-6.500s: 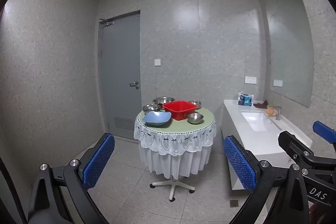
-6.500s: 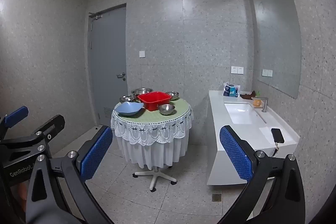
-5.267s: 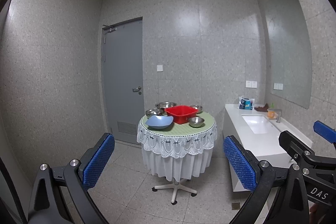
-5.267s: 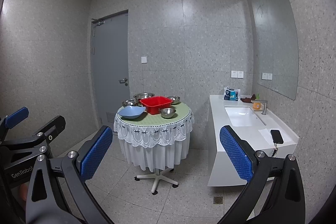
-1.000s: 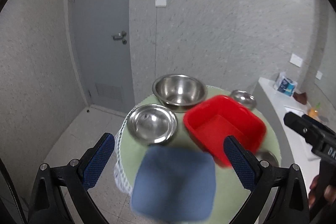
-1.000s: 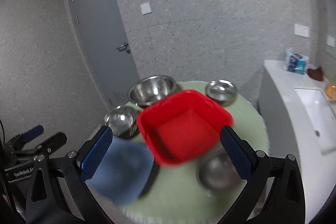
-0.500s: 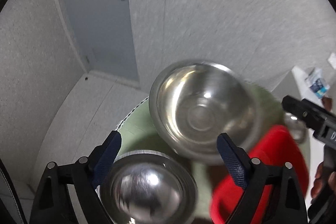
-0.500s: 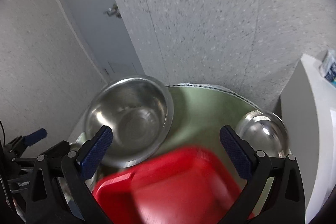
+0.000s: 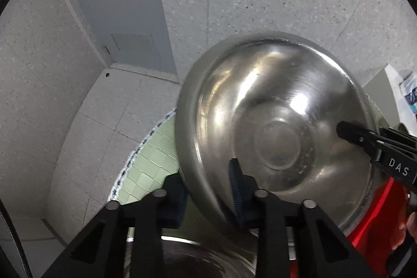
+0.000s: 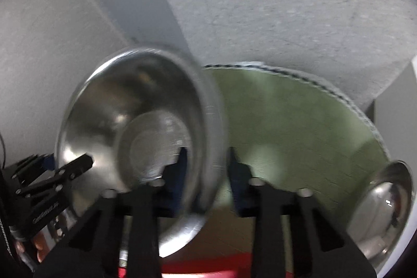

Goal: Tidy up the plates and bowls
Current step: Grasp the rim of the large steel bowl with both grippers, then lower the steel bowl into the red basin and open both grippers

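A large steel bowl (image 9: 276, 127) fills the left wrist view and sits left of centre in the right wrist view (image 10: 138, 121). My left gripper (image 9: 208, 184) is shut on its left rim, one finger inside and one outside. My right gripper (image 10: 206, 160) is shut on the opposite rim in the same way. The bowl is held tilted over the round green table (image 10: 299, 121). The right gripper's body shows in the left wrist view (image 9: 378, 147).
A red tub (image 9: 375, 220) lies at the lower right of the left view. A second steel bowl (image 9: 198, 259) sits under my left gripper. A small steel bowl (image 10: 383, 212) stands at the table's right side. The grey door (image 9: 117, 4) is behind.
Both grippers moved in from across the room to the table, then closed on opposite rims of the large steel bowl, which now tilts and looks lifted.
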The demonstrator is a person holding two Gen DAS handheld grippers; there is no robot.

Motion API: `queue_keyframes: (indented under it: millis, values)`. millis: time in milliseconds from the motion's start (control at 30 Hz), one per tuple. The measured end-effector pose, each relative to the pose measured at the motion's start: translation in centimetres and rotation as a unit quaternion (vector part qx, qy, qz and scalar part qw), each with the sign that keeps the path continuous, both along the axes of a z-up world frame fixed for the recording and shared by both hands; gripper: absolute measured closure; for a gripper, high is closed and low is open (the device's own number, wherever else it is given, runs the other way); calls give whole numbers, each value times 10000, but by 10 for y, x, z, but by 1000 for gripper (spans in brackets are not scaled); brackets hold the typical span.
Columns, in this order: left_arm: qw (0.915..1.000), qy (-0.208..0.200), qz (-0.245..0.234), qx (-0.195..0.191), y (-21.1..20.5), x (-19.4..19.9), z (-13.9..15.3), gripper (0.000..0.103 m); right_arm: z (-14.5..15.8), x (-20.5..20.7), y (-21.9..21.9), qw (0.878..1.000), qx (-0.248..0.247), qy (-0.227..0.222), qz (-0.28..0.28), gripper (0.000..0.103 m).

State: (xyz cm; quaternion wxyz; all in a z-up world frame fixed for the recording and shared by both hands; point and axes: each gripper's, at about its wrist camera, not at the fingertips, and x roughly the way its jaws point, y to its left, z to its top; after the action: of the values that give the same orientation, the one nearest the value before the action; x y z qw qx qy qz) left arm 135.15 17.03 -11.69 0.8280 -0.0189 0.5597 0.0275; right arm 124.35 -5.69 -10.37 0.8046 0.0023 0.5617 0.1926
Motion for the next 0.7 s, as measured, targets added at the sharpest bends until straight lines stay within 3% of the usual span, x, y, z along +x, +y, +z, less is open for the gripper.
queue_keyframes:
  millis: [133,300,533,700]
  values:
    - [9993,-221,104,-281,9,-12,6,78,12,-1,1,9997,185,-175,58,81]
    - [9966,-732,126,-370,13,-37,39,78,44,-15,-4,9980,415,-475,88,81]
    - [9906,-1231,-196,-571,-8,-120,87,78,97,-63,-33,9933,677,-932,12,81]
    - [9880,-1243,-571,-717,-29,-184,97,77,101,-109,-72,9934,556,-996,-113,81]
